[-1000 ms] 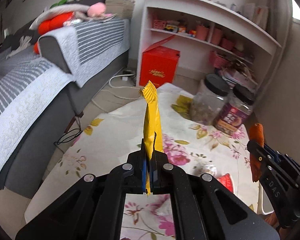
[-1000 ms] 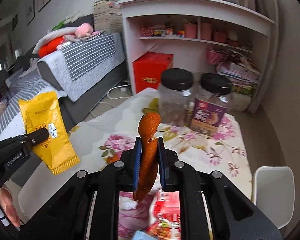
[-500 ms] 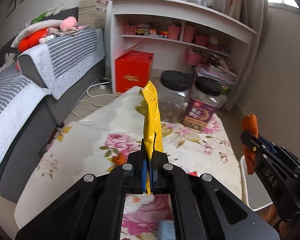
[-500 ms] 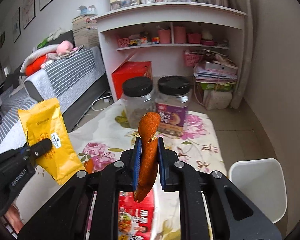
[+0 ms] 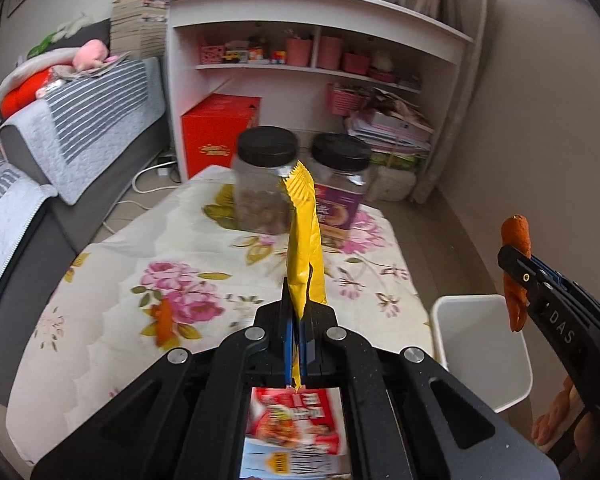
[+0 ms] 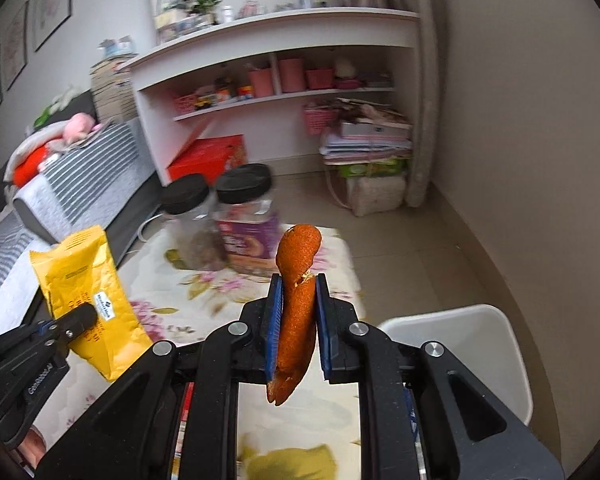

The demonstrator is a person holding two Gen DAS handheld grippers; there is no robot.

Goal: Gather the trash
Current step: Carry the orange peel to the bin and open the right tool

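Note:
My left gripper is shut on a yellow snack packet, held edge-on above the floral table; the packet shows flat in the right wrist view. My right gripper is shut on a curled orange peel, which also shows at the right edge of the left wrist view, above a white bin. The bin sits beside the table's right side. A red printed wrapper lies on the table under the left gripper. A small orange scrap lies on the cloth.
Two black-lidded jars stand at the table's far end. A red box and white shelves are behind them. A grey sofa runs along the left. The wall is close on the right.
Both grippers have swung right with their loads. The white bin has come into view beside the table, with the right gripper and peel now over it.

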